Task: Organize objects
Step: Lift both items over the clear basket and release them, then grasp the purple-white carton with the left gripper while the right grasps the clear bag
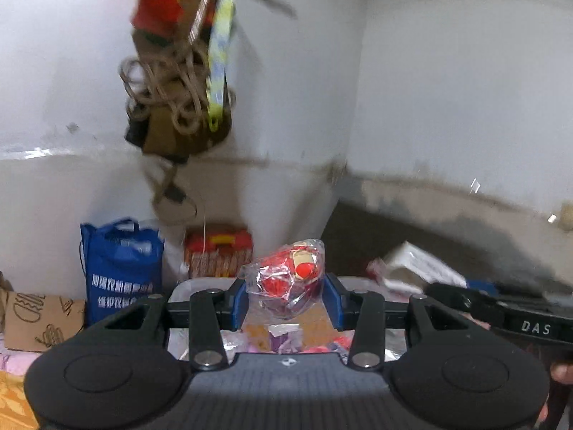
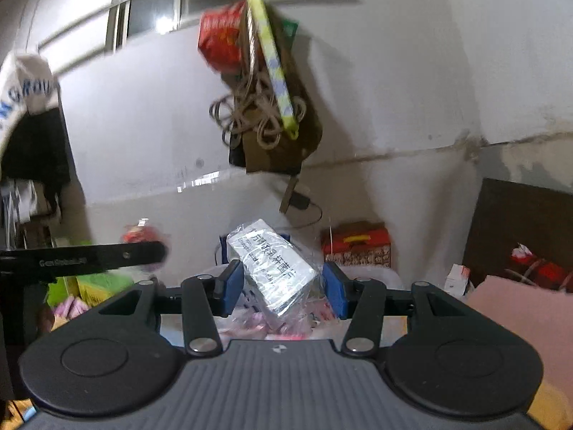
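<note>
Left gripper (image 1: 286, 295) clamped on a red toy in clear wrap (image 1: 290, 279), held up above a white bin (image 1: 200, 285); right gripper (image 2: 281, 285) pinching a silver-white packet in clear plastic (image 2: 274, 270), tilted, over pink packets (image 2: 250, 324); blue bag (image 1: 120, 268) and red gift box (image 1: 218, 251) against the wall behind; both views motion-blurred.

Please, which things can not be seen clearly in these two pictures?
- Bin, left view: contents hidden by the left claw and its red packet.
- Silver packet, right view: in the right claw; print too blurred to read.
- Hanging bundle, both views: motion-blurred, top cut off.
</note>
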Tool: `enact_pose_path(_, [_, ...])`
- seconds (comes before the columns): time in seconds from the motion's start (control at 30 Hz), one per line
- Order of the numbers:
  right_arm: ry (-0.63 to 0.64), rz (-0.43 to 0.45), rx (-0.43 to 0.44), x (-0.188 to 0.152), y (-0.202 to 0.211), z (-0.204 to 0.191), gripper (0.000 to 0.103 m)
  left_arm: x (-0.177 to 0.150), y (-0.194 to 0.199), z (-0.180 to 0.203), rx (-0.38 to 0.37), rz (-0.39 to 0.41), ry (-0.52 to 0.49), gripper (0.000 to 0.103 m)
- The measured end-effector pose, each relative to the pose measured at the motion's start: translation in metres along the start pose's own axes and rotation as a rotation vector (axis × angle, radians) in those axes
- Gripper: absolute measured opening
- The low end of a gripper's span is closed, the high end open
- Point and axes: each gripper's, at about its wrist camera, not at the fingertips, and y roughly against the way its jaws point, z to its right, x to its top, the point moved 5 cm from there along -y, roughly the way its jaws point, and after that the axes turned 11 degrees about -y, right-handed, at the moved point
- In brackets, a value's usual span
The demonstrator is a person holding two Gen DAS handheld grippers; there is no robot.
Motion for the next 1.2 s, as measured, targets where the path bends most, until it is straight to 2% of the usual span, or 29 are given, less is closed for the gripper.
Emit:
enact_pose_path(0.07, [0.024, -0.02, -0.036, 0.005, -0.022, 0.001, 0.052, 0.004, -0.02, -0.001, 0.012, -0.041, 0.001, 0.047])
enact_pose_path(0.17, [0.037, -0.075, -0.049, -0.002, -0.047, 0.003, 0.053, 0.001, -0.043, -0.001, -0.012, -0.108, 0.009, 0.048])
enact_pose_path(0.2, [0.049, -0.09, -0.056, -0.005, -0.053, 0.003, 0.055, -0.002, -0.052, 0.0, 0.004, -0.131, -0.003, 0.056])
enact_pose_path(0.23, [0.053, -0.084, -0.059, -0.008, -0.057, 0.004, 0.059, -0.005, -0.061, 0.0, 0.026, -0.154, -0.014, 0.075])
enact_pose_path(0.27, [0.057, -0.07, -0.064, -0.01, -0.059, 0.005, 0.082, -0.006, -0.066, 0.001, 0.043, -0.167, -0.022, 0.081])
enact_pose_path(0.3, [0.059, -0.076, -0.076, -0.012, -0.062, 0.006, 0.097, -0.009, -0.071, 0.0, 0.069, -0.173, -0.026, 0.082])
enact_pose_path(0.37, [0.046, -0.072, -0.095, -0.014, -0.059, 0.01, 0.097, -0.011, -0.068, -0.005, 0.077, -0.168, -0.013, 0.082])
enact_pose_path(0.43, [0.017, -0.043, -0.056, -0.013, -0.037, 0.013, 0.099, -0.01, -0.046, -0.002, 0.039, -0.115, -0.012, 0.082])
enact_pose_path(0.47, [0.001, -0.035, -0.043, -0.015, -0.023, 0.015, 0.103, -0.012, -0.029, 0.001, 0.028, -0.087, -0.02, 0.082])
enact_pose_path(0.57, [-0.086, -0.019, -0.026, -0.04, 0.017, 0.029, 0.103, -0.041, 0.021, 0.016, 0.011, -0.037, -0.046, 0.092])
enact_pose_path(0.67, [-0.172, -0.092, -0.064, -0.084, 0.027, 0.045, 0.103, -0.084, 0.032, 0.024, 0.042, -0.054, -0.031, 0.092])
enact_pose_path(0.73, [-0.212, -0.173, -0.092, -0.112, 0.02, 0.052, 0.103, -0.105, 0.021, 0.024, 0.062, -0.098, -0.01, 0.088])
enact_pose_path(0.8, [-0.211, -0.233, -0.117, -0.128, 0.009, 0.053, 0.087, -0.118, 0.008, 0.023, 0.059, -0.139, 0.019, 0.083])
enact_pose_path(0.83, [-0.215, -0.252, -0.122, -0.133, 0.004, 0.053, 0.084, -0.12, 0.003, 0.024, 0.052, -0.147, 0.02, 0.082])
enact_pose_path(0.93, [-0.243, -0.289, -0.132, -0.135, -0.01, 0.056, 0.079, -0.126, -0.009, 0.029, 0.041, -0.16, 0.006, 0.082])
enact_pose_path(1.0, [-0.244, -0.313, -0.132, -0.139, -0.016, 0.058, 0.072, -0.131, -0.018, 0.031, 0.053, -0.178, -0.002, 0.082])
enact_pose_path(1.1, [-0.201, -0.345, -0.138, -0.148, -0.018, 0.053, 0.065, -0.137, -0.023, 0.03, 0.076, -0.194, 0.001, 0.082])
enact_pose_path(1.17, [-0.166, -0.35, -0.145, -0.153, -0.021, 0.049, 0.065, -0.139, -0.025, 0.03, 0.085, -0.195, -0.013, 0.081])
enact_pose_path(1.2, [-0.163, -0.348, -0.15, -0.153, -0.021, 0.048, 0.064, -0.14, -0.025, 0.031, 0.087, -0.194, -0.024, 0.078])
